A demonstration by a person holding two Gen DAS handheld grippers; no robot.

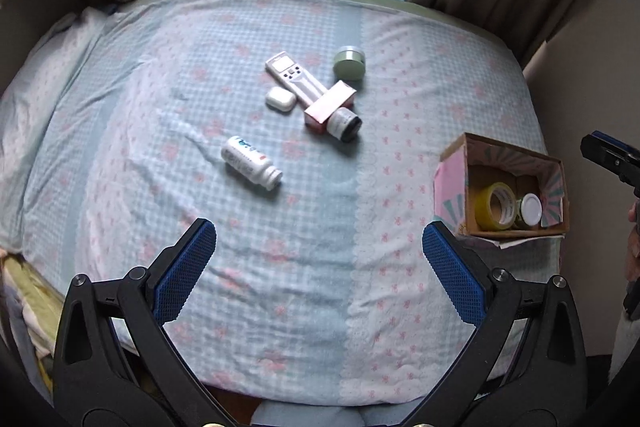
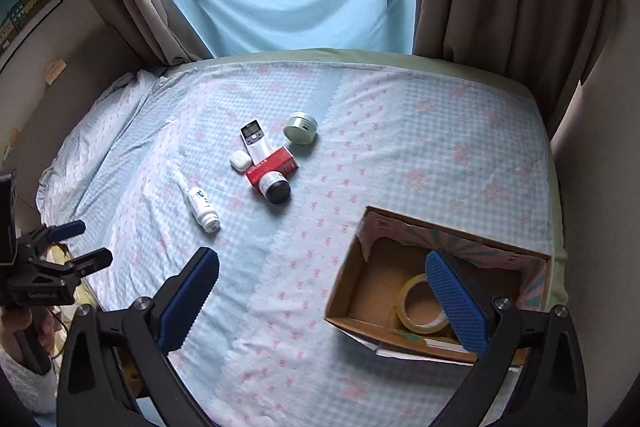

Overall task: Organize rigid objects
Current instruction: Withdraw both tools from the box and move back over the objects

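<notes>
Left gripper point(image 1: 319, 269): fingers spread wide, nothing between them, hovering over bare bedsheet point(image 1: 120, 131). Right gripper point(image 2: 322, 301): also spread wide and empty; its right finger point(image 2: 454, 299) overlaps the cardboard box point(image 2: 360, 247) in view, above the tape roll point(image 2: 416, 323) inside.

Nearest loose item: white pill bottle point(image 1: 251, 163), lying on its side ahead of the left fingers and slightly left of their midline. Long axis runs diagonally, cap end toward the gripper and to the right, base away and left. Left gripper looks the nearer; the fingers would likely need turning to close across the bottle's width.

Farther out, clustered: earbud case point(image 1: 280, 99), remote point(image 1: 294, 79), red carton point(image 1: 330, 105) with a dark-capped jar point(image 1: 344, 123) touching it, green tin point(image 1: 349, 63).

Box sits to the right, near the bed edge; it also holds a white-lidded jar point(image 1: 530, 211).
</notes>
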